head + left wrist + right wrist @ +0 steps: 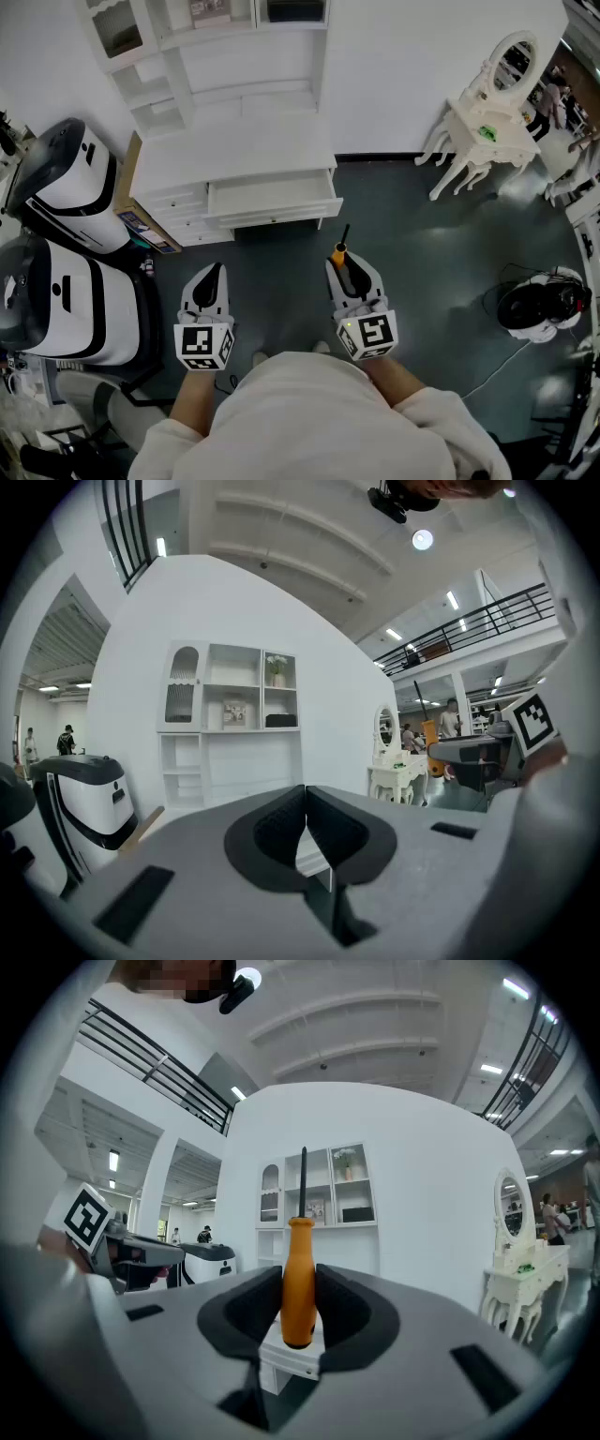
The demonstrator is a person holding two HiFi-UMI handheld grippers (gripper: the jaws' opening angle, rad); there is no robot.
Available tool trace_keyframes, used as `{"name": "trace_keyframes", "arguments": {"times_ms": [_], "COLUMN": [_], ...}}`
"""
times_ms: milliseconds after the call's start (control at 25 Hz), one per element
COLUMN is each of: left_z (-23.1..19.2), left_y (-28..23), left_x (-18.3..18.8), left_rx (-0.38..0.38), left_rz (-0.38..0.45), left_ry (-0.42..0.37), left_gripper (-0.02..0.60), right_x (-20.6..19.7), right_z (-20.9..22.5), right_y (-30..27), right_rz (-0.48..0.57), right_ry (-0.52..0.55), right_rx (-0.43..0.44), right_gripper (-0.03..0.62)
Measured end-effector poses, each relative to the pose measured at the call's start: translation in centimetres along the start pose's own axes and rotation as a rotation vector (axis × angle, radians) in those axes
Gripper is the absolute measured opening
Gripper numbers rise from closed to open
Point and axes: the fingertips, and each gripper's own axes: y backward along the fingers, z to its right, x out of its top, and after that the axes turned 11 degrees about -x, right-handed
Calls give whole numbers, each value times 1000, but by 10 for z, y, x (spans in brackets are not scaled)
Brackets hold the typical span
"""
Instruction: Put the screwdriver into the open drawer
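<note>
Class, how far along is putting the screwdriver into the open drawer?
Done: the drawer stands open and the right gripper is shut on the screwdriver. In hand: it is held short of the drawer. Left: reach over the drawer and release.

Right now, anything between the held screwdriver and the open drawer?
Nothing. In the head view only dark floor separates the screwdriver, clamped in the right gripper, from the open drawer; no object lies in that gap.

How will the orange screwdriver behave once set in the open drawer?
The screwdriver, with its round handle, may roll on the drawer bottom. Its thin shaft looks stiff. Probably light: the right gripper holds it by the handle alone.
</note>
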Motion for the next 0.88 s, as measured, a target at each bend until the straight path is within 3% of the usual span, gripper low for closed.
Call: {"name": "trace_keyframes", "arguments": {"times_ms": [880], "left_z": [14], "left_y": [-19], "left_x": [1], "left_rx": [-1], "left_rz": [-10], "left_ry": [-7], "left_gripper": [5], "right_x": [-1], "right_z": [16], "right_y": [-3], "right_rz": [8], "right_ry": [3], "right_rx": [15], "right_gripper": [118]}}
